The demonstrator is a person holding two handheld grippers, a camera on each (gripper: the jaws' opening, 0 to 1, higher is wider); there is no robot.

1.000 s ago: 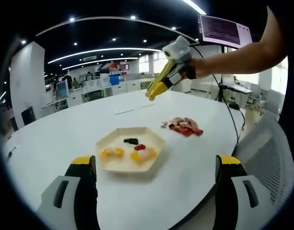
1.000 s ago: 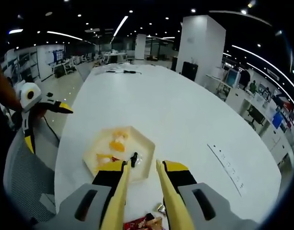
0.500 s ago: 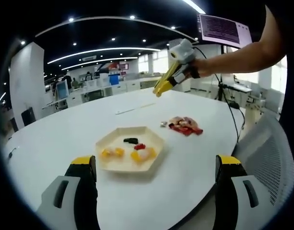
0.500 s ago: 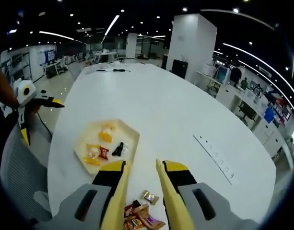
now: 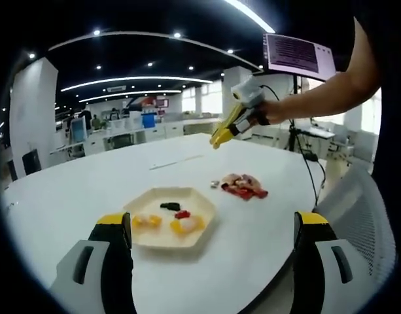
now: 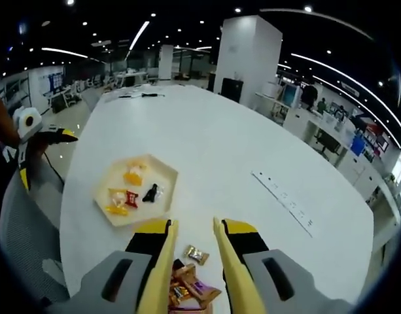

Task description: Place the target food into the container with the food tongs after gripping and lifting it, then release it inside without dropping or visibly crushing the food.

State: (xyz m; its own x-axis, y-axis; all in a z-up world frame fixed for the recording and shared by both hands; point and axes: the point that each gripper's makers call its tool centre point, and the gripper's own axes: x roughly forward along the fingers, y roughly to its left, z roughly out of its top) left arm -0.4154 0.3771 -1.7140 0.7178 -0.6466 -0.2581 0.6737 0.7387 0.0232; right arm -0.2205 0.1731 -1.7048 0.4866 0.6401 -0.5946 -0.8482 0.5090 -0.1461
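We hold the left tongs [image 5: 207, 242] low at the near edge of the white desk [image 5: 76, 190], their 2 jaws spread wide with nothing between them. Just ahead of them on the desk sits the hexagonal container [image 5: 164, 226], a pale tray with several small wrapped foods in it: yellow and orange pieces, a red one and a dark one. Beyond the tray and a little to its right lies the pile of wrapped snacks [image 5: 239, 186], near the tray but apart from it.

In the left gripper view, the right tongs [image 5: 221, 135] hang in the air above the far side of the desk, gripped by a hand [image 5: 269, 111]. In the right gripper view, the right tongs [image 6: 192, 229] point down at the pile of wrapped snacks [image 6: 190, 288], their yellow jaws a narrow gap apart and holding nothing. 1 gold-wrapped candy [image 6: 195, 254] lies on the desk between the jaws, just beyond the pile. The hexagonal container [image 6: 131, 209] is up and to the left, and the left tongs [image 6: 40, 140] show at the left edge beside a grey mesh chair [image 6: 23, 242].
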